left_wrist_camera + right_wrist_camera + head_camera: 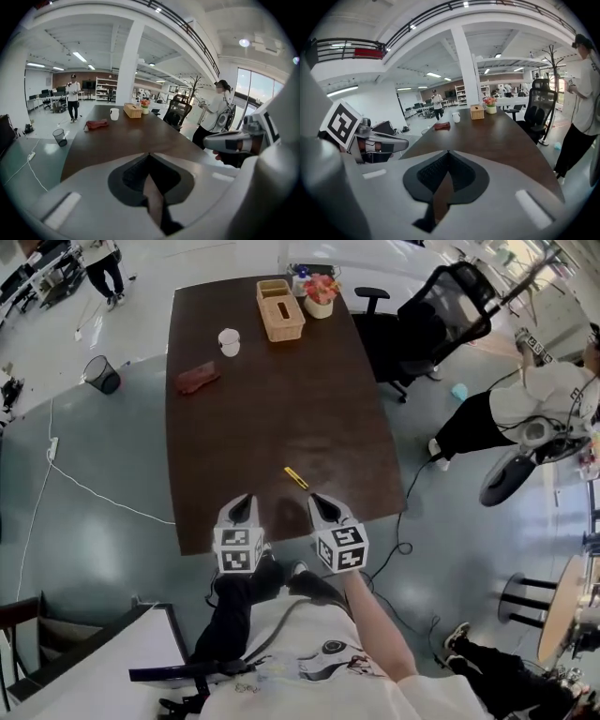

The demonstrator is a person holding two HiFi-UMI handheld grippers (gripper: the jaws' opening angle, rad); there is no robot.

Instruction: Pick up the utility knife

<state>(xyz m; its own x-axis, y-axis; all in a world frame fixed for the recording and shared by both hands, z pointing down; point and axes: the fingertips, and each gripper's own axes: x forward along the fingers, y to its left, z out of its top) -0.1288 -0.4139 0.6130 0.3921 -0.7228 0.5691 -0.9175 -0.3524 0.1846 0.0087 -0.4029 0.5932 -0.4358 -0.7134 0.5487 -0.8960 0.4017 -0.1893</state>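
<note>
Here, both pairs of tongs are shut and empty: the left tongs [246,502] and the right tongs [320,502] hang side by side over the near edge of the tabletop [281,409]. Each gripper view shows its two jaws pressed tip to tip with nothing between them. Each carries its marker cube on the side toward the person holding them, whose bare right forearm [375,624] runs back from the right tongs. The utility knife [296,477], a slim yellow piece, lies flat on the dark brown tabletop just beyond the jaw tips, between the two pairs and a little nearer the right one. Neither pair touches it, and it lies at a slant to the near edge. Farther up the tabletop, well apart from the knife, a reddish cloth [198,379] lies near the left edge, with a white cup [229,341] beyond it. At the far end stand a woven tissue box [279,310] and, just beside it, a small pot of pink flowers [320,294]. A black mesh office chair [441,310] stands off the tabletop's far right corner, and a person in a white shirt [530,399] is farther right on the grey floor [103,474]. A dark wastebasket [101,374] sits on the floor to the left, and another person [103,268] stands at the far left corner of the head view.
</note>
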